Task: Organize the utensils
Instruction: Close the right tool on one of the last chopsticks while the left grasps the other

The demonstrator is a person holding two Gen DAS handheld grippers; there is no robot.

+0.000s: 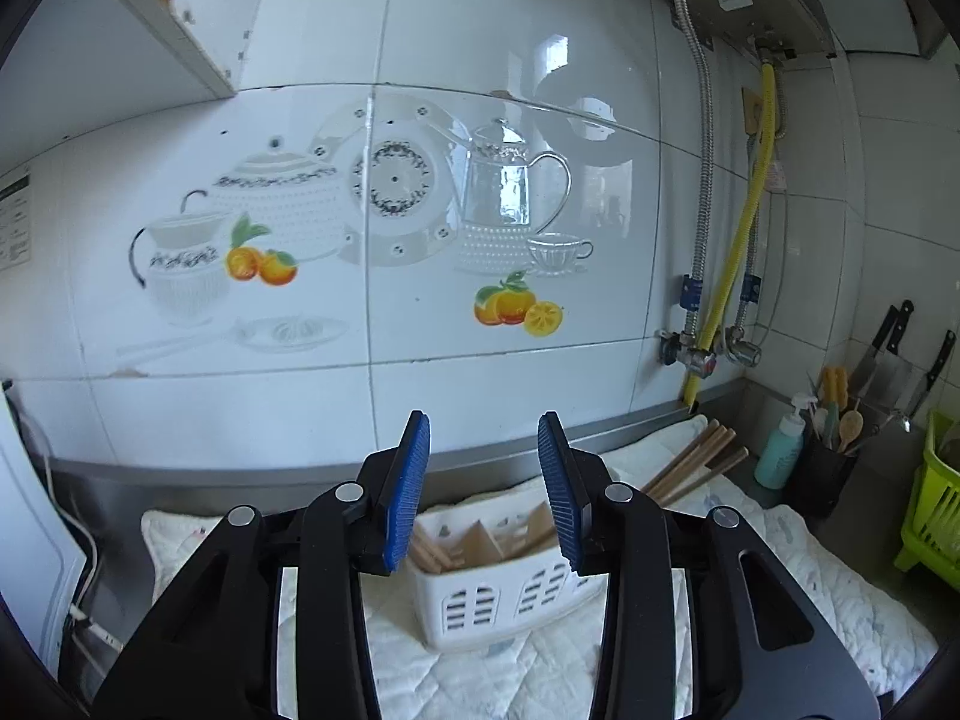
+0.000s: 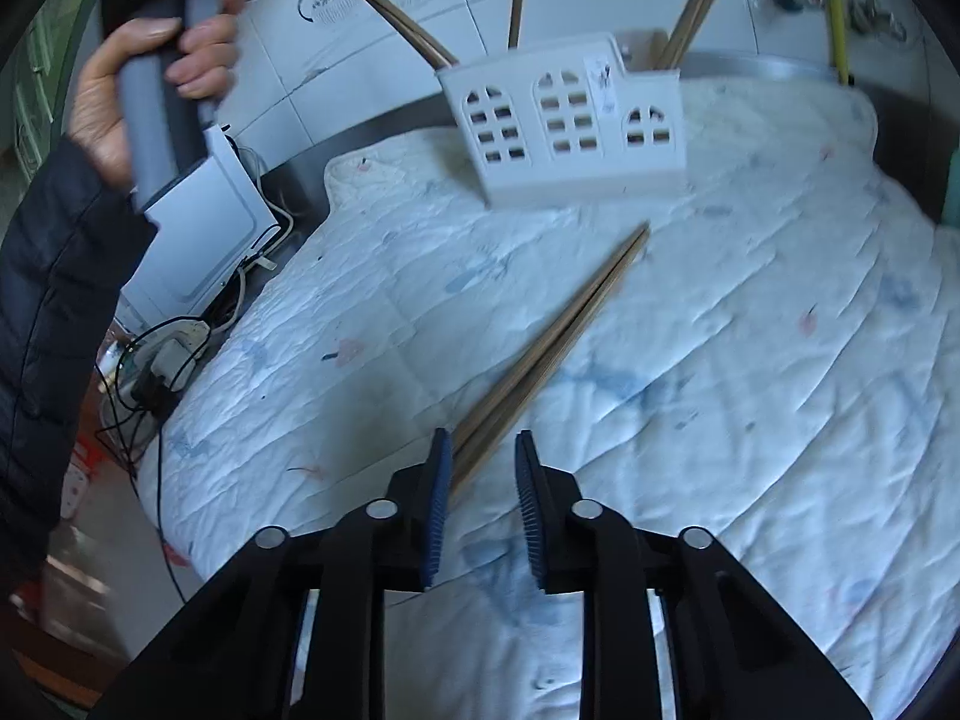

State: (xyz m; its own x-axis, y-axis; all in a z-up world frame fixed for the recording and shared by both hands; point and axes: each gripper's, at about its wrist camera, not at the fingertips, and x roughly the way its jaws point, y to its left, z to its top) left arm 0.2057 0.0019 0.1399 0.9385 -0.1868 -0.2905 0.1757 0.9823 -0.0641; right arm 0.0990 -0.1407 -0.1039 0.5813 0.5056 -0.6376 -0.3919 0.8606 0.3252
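A: What's laid out, biggest first?

B: A quilted cloth point(image 2: 750, 360) covers the counter; the white utensil caddy point(image 2: 570, 132) stands at its far side, some chopsticks already in it.

A: And the loose chopsticks point(image 2: 558, 336)?

B: On the cloth, long axis running from the caddy down to the right gripper point(image 2: 480, 504), near ends just beside its left pad. It's nearer.

A: Fingers?

B: Both spread, empty; the left gripper point(image 1: 483, 492) hangs above the caddy.
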